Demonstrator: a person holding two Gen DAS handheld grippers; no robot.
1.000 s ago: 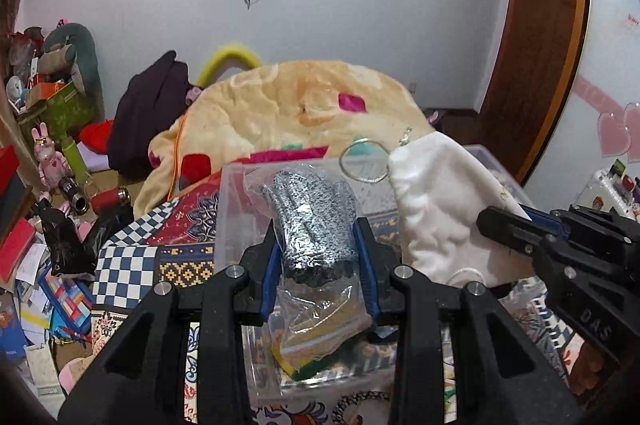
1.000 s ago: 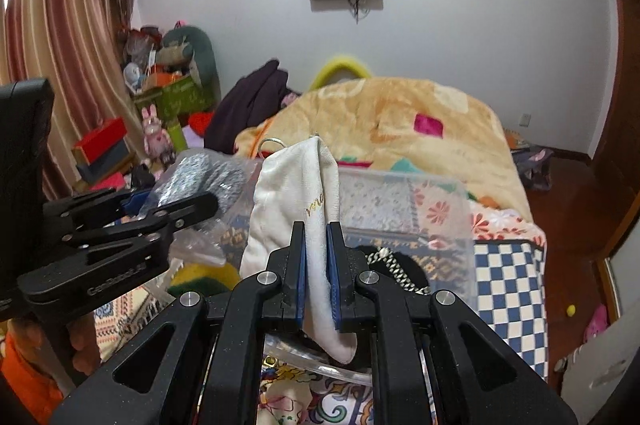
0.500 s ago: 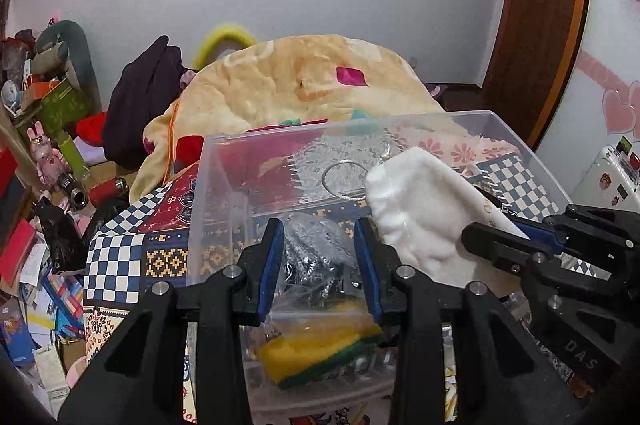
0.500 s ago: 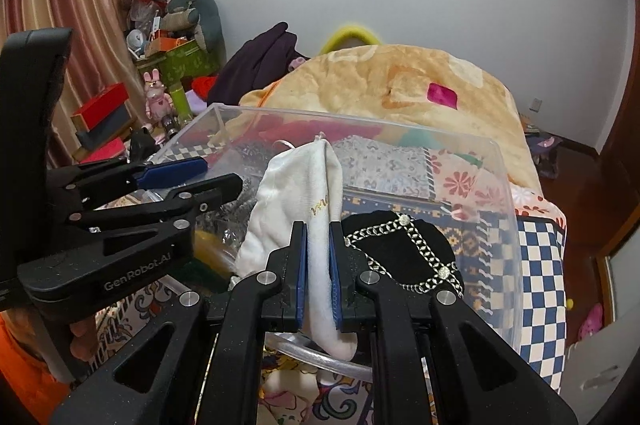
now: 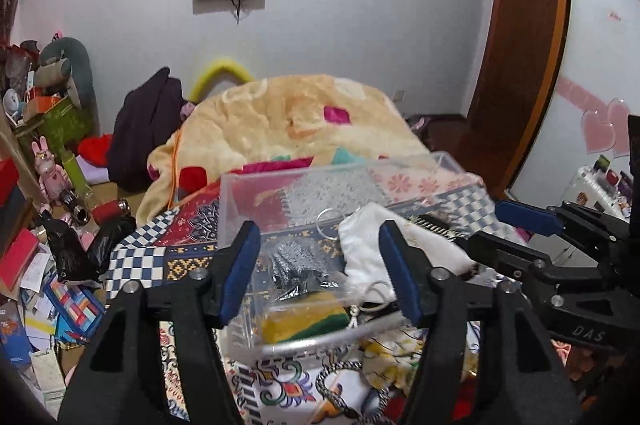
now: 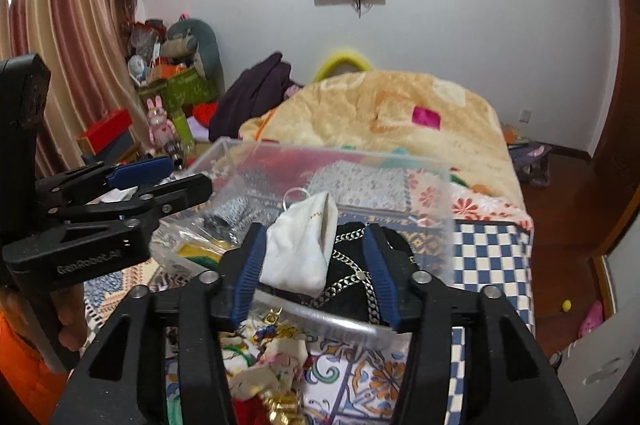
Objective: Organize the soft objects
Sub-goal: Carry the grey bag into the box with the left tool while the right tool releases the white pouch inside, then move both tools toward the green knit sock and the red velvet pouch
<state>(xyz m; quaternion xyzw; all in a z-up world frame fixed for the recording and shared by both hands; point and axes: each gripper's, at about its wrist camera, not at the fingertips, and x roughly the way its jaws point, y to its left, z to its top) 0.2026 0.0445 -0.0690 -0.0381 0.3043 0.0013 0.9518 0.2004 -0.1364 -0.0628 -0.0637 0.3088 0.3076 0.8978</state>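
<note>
A clear plastic box (image 5: 280, 181) (image 6: 446, 209) stands on the patterned bedspread. Inside lie a clear bag with grey knit gloves (image 5: 298, 261) (image 6: 234, 207), a yellow-green sponge (image 5: 304, 319) (image 6: 196, 251), a white cloth pouch (image 5: 364, 245) (image 6: 304, 249) and a black pouch with a chain (image 6: 352, 265). My left gripper (image 5: 320, 269) is open and empty just above the box's near rim. My right gripper (image 6: 310, 269) is open and empty, with the white pouch lying between its fingers; it also shows at the right of the left wrist view (image 5: 500, 233).
A beige blanket (image 5: 304, 121) is heaped behind the box. Loose trinkets and a chain (image 5: 340, 385) lie on the bedspread in front of it. Toys, boxes and papers (image 5: 40, 225) clutter the floor at the left. A wooden door (image 5: 516, 65) stands at the right.
Both grippers lowered their items into the box, then opened and let go. The glove bag and the white pouch now rest in the box, and both grippers have drawn back.
</note>
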